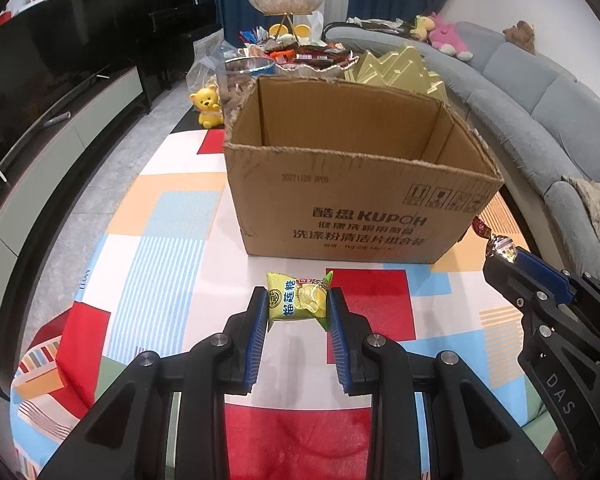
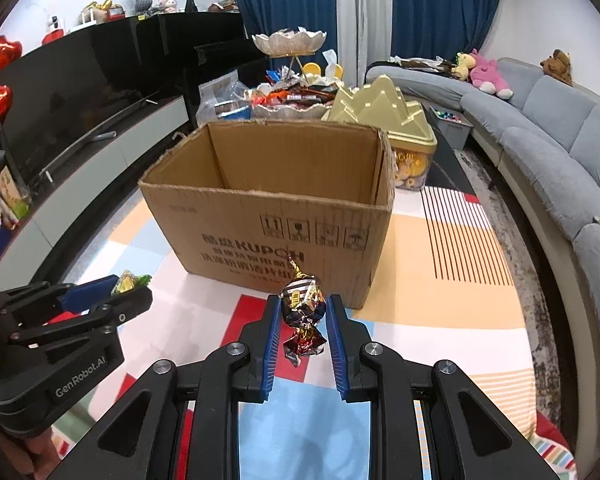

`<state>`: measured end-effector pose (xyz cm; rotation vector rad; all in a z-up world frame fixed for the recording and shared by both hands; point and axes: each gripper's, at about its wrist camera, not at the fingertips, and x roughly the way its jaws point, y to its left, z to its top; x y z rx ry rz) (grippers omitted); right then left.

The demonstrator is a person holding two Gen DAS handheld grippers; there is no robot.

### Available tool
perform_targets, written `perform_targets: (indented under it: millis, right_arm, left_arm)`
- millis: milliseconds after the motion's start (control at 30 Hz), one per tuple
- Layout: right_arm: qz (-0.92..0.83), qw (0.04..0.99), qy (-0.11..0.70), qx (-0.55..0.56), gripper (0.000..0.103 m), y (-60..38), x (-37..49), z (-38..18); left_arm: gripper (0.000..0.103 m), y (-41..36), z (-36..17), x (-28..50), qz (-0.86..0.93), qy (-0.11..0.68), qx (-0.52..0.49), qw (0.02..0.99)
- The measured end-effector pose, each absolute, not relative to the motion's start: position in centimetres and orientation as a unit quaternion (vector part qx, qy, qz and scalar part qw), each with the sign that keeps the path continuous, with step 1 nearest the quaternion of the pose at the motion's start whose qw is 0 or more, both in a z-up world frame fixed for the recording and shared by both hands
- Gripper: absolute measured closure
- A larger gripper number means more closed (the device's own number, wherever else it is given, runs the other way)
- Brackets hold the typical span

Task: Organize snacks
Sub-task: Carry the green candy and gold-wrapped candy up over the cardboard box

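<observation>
The left gripper [image 1: 298,306] pinches a green snack pack [image 1: 298,300] between its two blue pads. The pack sticks out past the tips, up off the bench [image 1: 160,216]. The right gripper [image 2: 302,312] pinches a shiny wrapped candy [image 2: 302,304] the same way, with one twisted end hanging down between the pads.

There are two grippers, each with one snack. There is one brown box [image 1: 340,200], open on top, standing on the bench just ahead of both grippers. Behind it sit one gold tin [image 2: 380,108] and one dish [image 2: 288,110] piled with more snacks.

The left view shows the pack's front and a yellow bear [image 1: 208,106] by the box. The right view shows only a corner of that pack, but it shows the whole candy and the see-through tub under the tin.
</observation>
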<state>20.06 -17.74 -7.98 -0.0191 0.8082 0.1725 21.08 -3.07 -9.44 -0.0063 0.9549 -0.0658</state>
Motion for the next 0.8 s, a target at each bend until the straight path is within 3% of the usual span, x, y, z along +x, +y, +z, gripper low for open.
perform_targets:
  millis: [800]
  right_arm:
    - [0.073, 0.928, 0.365, -0.01, 0.079, -17.1, 19.9, -0.9]
  left_arm:
    - [0.073, -2.2, -2.5, 22.2, -0.063, 0.424, -0.009, 0.904]
